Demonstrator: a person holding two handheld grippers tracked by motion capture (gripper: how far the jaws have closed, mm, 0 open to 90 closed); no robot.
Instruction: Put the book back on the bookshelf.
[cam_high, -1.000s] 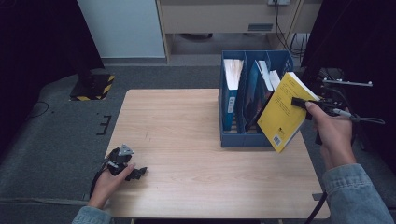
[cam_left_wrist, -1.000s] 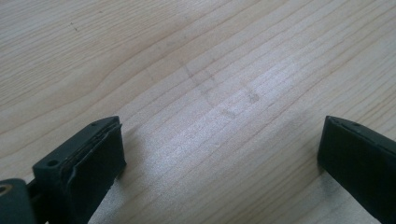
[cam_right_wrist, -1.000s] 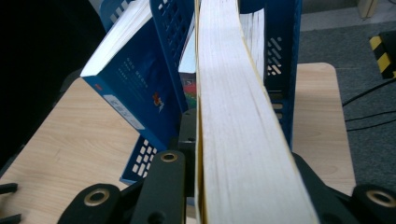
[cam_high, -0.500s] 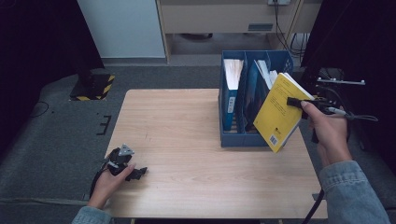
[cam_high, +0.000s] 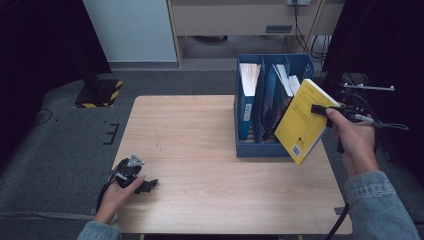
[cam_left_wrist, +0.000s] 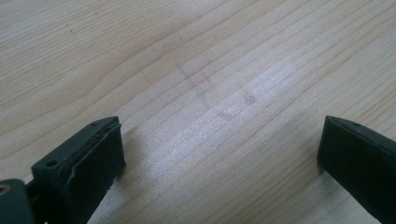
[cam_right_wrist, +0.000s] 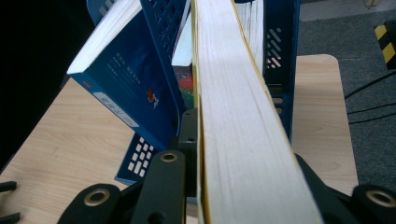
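My right gripper (cam_high: 316, 108) is shut on a thick yellow book (cam_high: 302, 125), held tilted in the air just right of a blue file rack (cam_high: 248, 150) at the table's right side. In the right gripper view the book's white page edge (cam_right_wrist: 233, 107) runs up between the jaws toward the rack (cam_right_wrist: 280, 70). A blue book (cam_right_wrist: 126, 88) leans in the slot beside it. My left gripper (cam_high: 148, 185) rests on the wooden table (cam_high: 200, 130) near its front left corner. Its jaws stand wide apart over bare wood (cam_left_wrist: 219, 107).
The rack holds several books and folders in its slots (cam_high: 250, 85). Black stands and cables (cam_high: 365, 92) crowd the floor right of the table. A yellow-and-black striped base (cam_high: 100, 92) sits on the carpet at the far left.
The yellow book has shifted slightly left, closer to the rack. The left hand and its gripper have stayed put.
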